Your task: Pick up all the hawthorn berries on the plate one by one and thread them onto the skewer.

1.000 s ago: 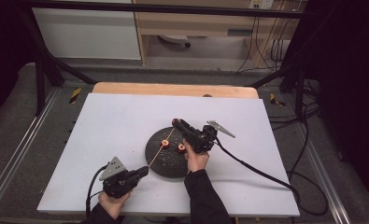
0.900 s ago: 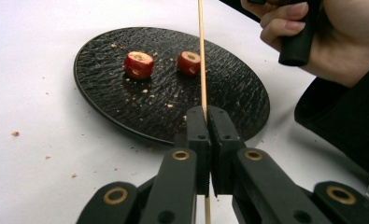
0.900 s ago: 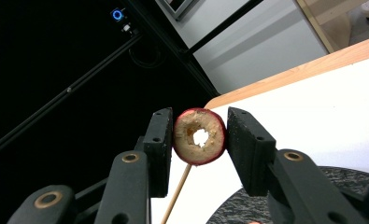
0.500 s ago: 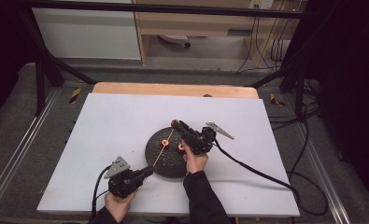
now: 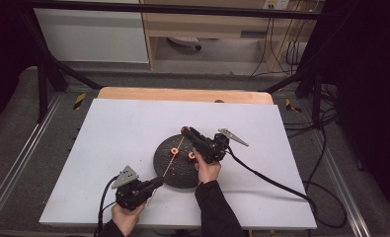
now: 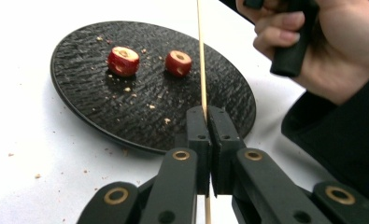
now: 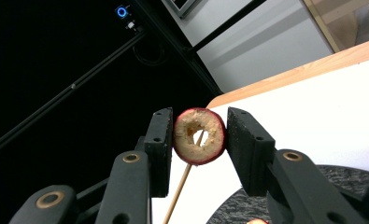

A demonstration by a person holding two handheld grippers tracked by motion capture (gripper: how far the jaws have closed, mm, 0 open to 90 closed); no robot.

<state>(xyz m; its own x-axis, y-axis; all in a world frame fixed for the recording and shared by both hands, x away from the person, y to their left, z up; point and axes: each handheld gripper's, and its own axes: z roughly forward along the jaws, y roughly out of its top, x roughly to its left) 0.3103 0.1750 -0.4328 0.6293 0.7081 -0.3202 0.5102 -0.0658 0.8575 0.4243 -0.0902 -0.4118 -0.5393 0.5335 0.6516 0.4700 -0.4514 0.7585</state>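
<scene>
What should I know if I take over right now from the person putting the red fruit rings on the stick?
Left gripper: shut on the wooden skewer, which slants up over the black plate.
Right gripper: shut on one red cored fruit piece; the skewer tip shows through its hole.
On the plate: two more red pieces, lying loose among crumbs.
Done: first piece lined up on the tip.
Left: probably slide it down the skewer, then thread the other two.

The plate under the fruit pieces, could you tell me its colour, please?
Black, with a rough ridged texture; the plate shows best in the left gripper view.
</scene>
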